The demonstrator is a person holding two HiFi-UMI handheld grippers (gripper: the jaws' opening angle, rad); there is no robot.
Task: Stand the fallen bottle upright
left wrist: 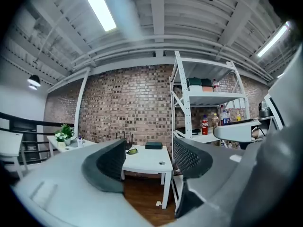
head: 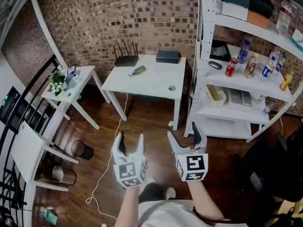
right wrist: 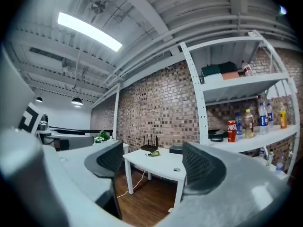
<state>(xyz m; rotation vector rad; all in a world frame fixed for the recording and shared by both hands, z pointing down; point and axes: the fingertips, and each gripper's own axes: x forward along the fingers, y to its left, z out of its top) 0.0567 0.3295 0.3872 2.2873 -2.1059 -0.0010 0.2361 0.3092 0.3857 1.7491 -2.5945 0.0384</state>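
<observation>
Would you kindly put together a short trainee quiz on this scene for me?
1. True or false: the green bottle on the white table stands upright.
2. Which thing on the table is nearest the bottle? A) black router B) laptop C) kettle
3. Fill in: the jaws of the left gripper and the right gripper are ____, with nothing between them.
Key: 1 false, it lies on its side; 2 A; 3 open.
</observation>
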